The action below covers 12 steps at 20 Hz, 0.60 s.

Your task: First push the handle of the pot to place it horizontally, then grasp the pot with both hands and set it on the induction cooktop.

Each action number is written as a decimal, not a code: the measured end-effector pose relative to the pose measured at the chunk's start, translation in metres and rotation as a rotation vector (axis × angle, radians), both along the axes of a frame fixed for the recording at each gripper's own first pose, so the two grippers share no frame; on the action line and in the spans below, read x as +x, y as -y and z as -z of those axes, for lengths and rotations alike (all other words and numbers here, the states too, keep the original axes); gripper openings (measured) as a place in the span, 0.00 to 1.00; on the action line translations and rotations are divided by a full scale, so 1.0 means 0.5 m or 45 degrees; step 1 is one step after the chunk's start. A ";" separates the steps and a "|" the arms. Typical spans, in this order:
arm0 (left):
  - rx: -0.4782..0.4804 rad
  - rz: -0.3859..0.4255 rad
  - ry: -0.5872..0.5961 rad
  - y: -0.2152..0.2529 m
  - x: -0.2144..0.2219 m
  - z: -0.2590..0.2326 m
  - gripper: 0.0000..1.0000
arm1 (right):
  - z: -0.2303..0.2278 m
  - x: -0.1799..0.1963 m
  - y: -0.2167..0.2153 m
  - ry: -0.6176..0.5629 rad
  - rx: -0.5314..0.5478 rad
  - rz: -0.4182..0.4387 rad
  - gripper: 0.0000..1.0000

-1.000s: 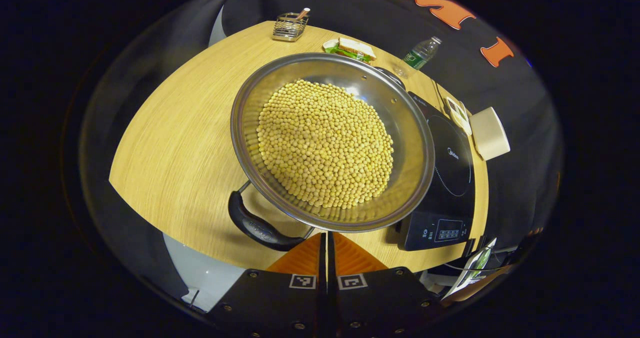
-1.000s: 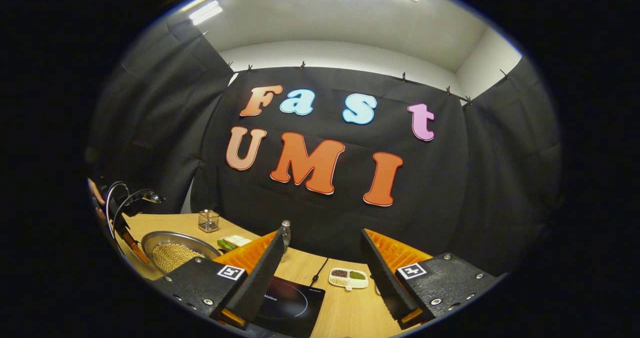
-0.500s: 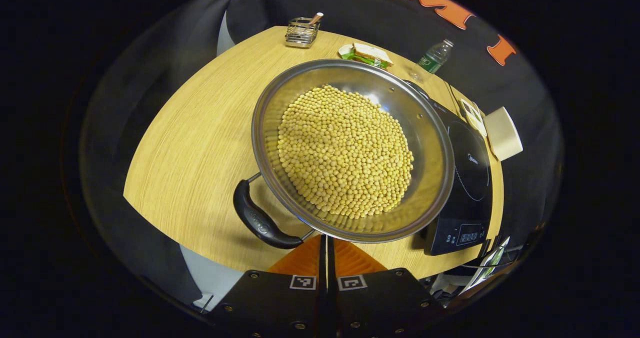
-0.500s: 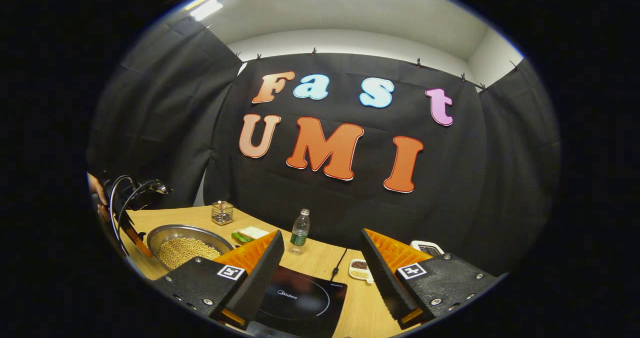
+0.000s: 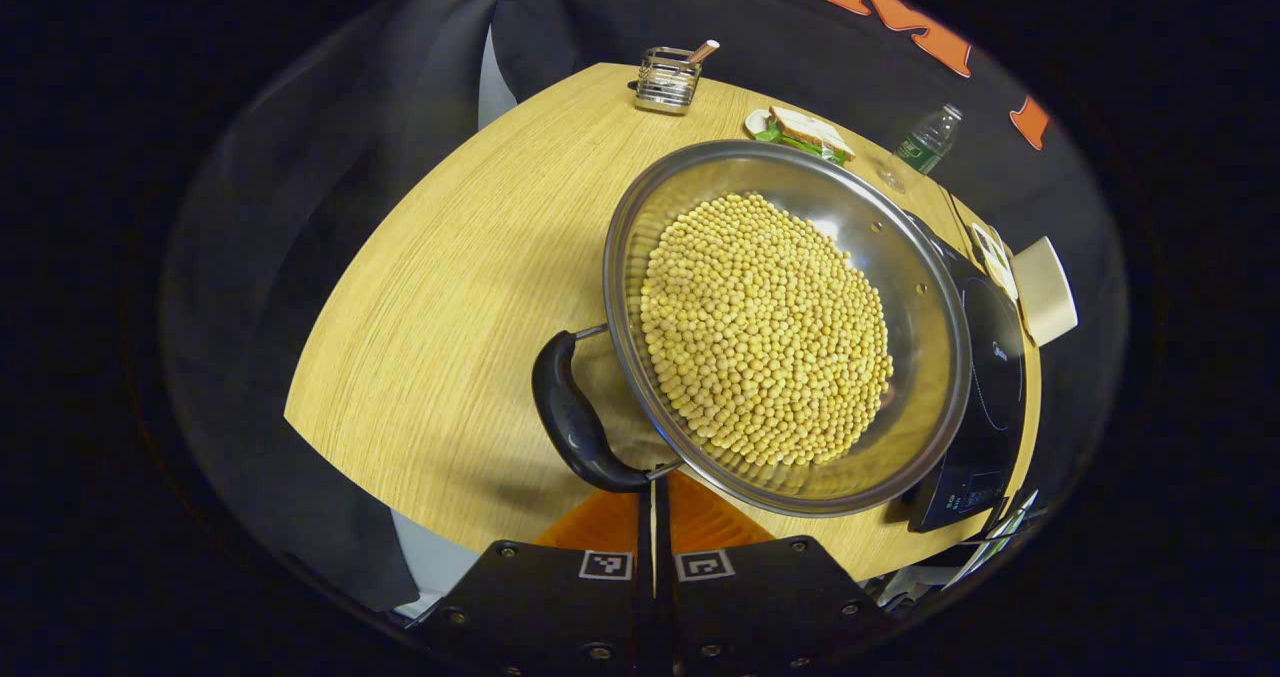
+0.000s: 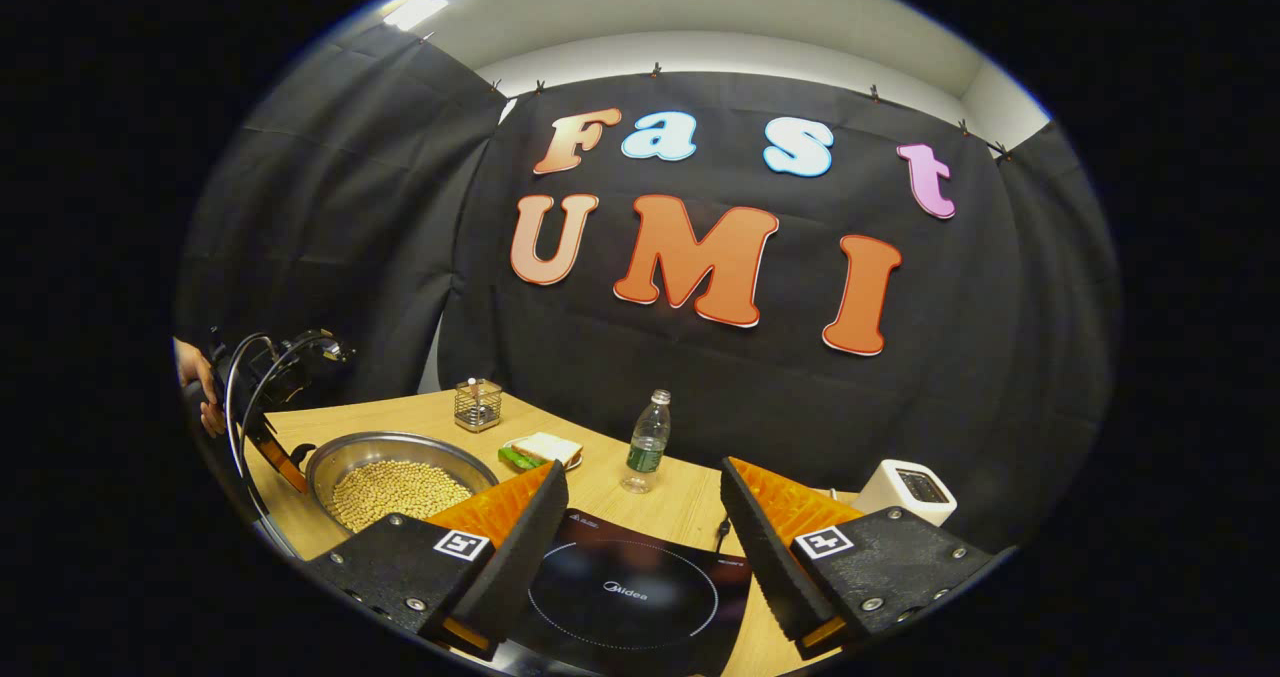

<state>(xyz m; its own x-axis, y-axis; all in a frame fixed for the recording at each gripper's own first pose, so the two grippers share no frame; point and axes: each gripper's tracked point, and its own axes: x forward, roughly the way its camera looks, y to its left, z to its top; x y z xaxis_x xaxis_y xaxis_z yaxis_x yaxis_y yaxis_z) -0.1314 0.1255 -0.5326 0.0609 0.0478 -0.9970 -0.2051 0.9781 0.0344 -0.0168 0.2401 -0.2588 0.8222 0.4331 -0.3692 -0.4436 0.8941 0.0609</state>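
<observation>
A steel pot (image 5: 905, 257) full of yellow beans (image 5: 765, 327) sits on the wooden table (image 5: 450, 317), with its right side beside the black induction cooktop (image 5: 990, 377). The pot's black handle (image 5: 572, 419) curves at its left. My left gripper (image 5: 652, 487) is shut with nothing in it, its tips right at the handle's near end. In the right gripper view my right gripper (image 6: 642, 479) stands open above the cooktop (image 6: 620, 597). The pot (image 6: 400, 445) lies to its left. Beyond it a hand (image 6: 203, 397) holds the left gripper (image 6: 275, 454).
At the table's far side stand a wire holder (image 5: 668, 79), a sandwich (image 5: 800, 129) and a water bottle (image 5: 925, 142). A white box-shaped appliance (image 5: 1045, 292) sits past the cooktop. The same bottle (image 6: 648, 442) and appliance (image 6: 905, 492) stand behind the cooktop.
In the left gripper view the pot has slid right and its handle has swung round from lower left to the left. The right gripper view has tilted down, showing more table.
</observation>
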 end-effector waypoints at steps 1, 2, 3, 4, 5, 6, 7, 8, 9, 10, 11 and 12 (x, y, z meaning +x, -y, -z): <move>0.020 0.016 0.013 -0.008 0.003 0.001 0.01 | 0.015 -0.003 -0.015 -0.032 0.014 -0.009 0.95; 0.036 0.029 0.028 -0.017 0.011 -0.002 0.01 | 0.032 -0.011 -0.036 -0.077 0.036 -0.025 0.96; 0.044 0.041 0.041 -0.025 0.017 -0.003 0.01 | 0.051 -0.023 -0.057 -0.123 0.063 -0.048 0.96; 0.059 0.054 0.051 -0.033 0.017 -0.005 0.01 | 0.067 -0.034 -0.076 -0.166 0.089 -0.065 0.96; 0.070 0.062 0.062 -0.043 0.021 -0.005 0.01 | 0.083 -0.041 -0.094 -0.211 0.106 -0.079 0.95; 0.080 0.063 0.075 -0.050 0.025 -0.005 0.03 | 0.096 -0.046 -0.107 -0.248 0.116 -0.080 0.96; 0.089 0.068 0.094 -0.059 0.033 -0.007 0.04 | 0.104 -0.049 -0.121 -0.280 0.127 -0.086 0.96; 0.102 0.070 0.112 -0.068 0.039 -0.012 0.03 | 0.112 -0.052 -0.137 -0.309 0.139 -0.094 0.96; 0.115 0.077 0.131 -0.076 0.047 -0.016 0.03 | 0.120 -0.055 -0.151 -0.335 0.144 -0.106 0.96; 0.130 0.082 0.148 -0.084 0.051 -0.019 0.03 | 0.131 -0.060 -0.160 -0.363 0.141 -0.111 0.96; 0.144 0.087 0.166 -0.089 0.059 -0.022 0.04 | 0.141 -0.065 -0.171 -0.392 0.132 -0.114 0.95; 0.163 0.094 0.181 -0.099 0.067 -0.031 0.03 | 0.154 -0.068 -0.180 -0.426 0.123 -0.114 0.96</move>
